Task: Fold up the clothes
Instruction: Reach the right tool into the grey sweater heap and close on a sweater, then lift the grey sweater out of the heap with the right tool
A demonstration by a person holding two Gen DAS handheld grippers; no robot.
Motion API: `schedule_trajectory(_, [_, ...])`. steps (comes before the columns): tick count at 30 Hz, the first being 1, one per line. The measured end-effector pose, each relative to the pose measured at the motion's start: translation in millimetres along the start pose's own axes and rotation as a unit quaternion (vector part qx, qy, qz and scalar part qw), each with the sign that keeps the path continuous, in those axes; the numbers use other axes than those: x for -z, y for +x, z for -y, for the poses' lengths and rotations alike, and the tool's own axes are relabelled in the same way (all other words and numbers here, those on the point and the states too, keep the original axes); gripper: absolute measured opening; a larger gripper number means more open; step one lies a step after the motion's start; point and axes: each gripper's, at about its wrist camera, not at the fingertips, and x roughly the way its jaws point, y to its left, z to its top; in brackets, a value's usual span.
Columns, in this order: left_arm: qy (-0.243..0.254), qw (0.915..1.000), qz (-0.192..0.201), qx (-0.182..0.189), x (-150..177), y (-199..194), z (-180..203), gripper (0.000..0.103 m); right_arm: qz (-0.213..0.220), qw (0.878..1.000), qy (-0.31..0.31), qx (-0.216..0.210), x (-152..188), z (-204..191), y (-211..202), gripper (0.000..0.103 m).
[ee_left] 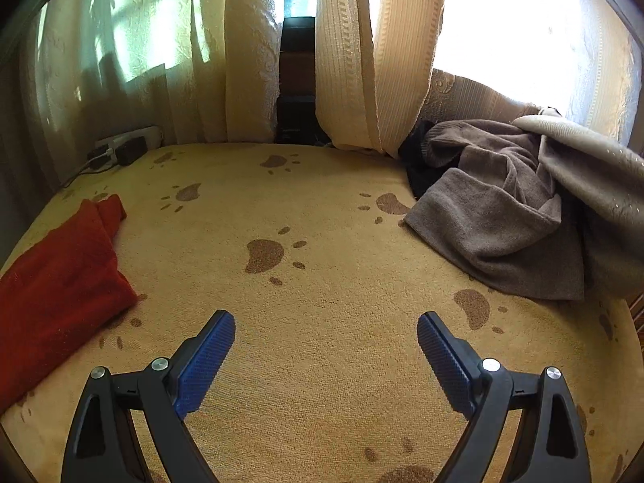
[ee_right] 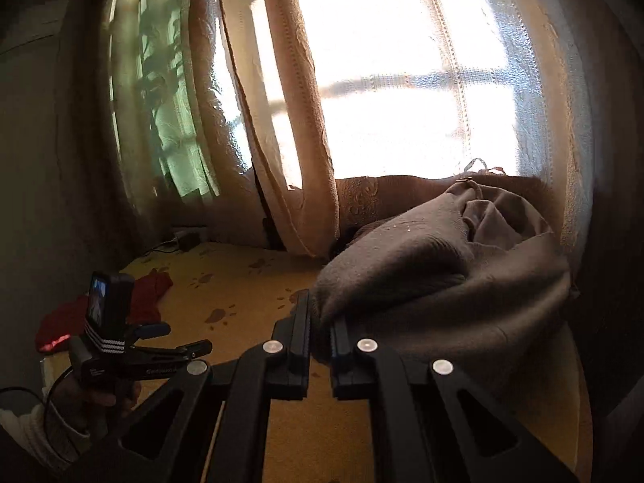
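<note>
A grey-brown garment (ee_left: 495, 217) lies crumpled at the right of a yellow paw-print blanket (ee_left: 322, 281), with a cream cloth (ee_left: 583, 161) draped beside it. A folded red garment (ee_left: 56, 281) lies at the left. My left gripper (ee_left: 326, 334) hovers open over bare blanket, nothing between its blue pads. In the right wrist view my right gripper (ee_right: 320, 314) is shut on an edge of the grey-brown garment (ee_right: 442, 281), which bulges up in front of it. The left gripper (ee_right: 161, 334) shows at the lower left of that view, held by a hand.
Cream curtains (ee_left: 346, 60) hang along the back in front of a bright window. A power strip with a black adapter (ee_left: 129, 147) sits at the back left corner. A dark garment (ee_left: 418, 161) peeks from behind the grey-brown one.
</note>
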Motion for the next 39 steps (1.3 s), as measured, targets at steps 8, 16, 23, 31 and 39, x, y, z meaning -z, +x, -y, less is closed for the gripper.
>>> schedule_trajectory(8, [-0.009, 0.9998, 0.016, 0.001, 0, -12, -6, 0.094, -0.144, 0.984, 0.06, -0.09, 91, -15, 16, 0.009])
schedule_trajectory(16, [-0.026, 0.9996, 0.008, 0.002, 0, -7, -14, 0.094, -0.205, 0.961, -0.051, -0.176, 114, -94, -2, 0.008])
schedule_trajectory(23, [-0.023, 0.9997, 0.007, 0.008, 1, -7, -12, 0.094, 0.002, 0.98, 0.028, 0.198, 4, 71, -26, 0.103])
schedule_trajectory(31, [-0.014, 0.9999, -0.003, 0.002, 4, 0, -8, 0.094, -0.043, 0.959, 0.18, 0.216, -31, 229, 39, 0.103])
schedule_trajectory(39, [-0.021, 0.9996, -0.018, 0.004, 5, 7, -12, 0.094, -0.087, 0.962, 0.188, 0.178, -16, 217, 104, 0.016])
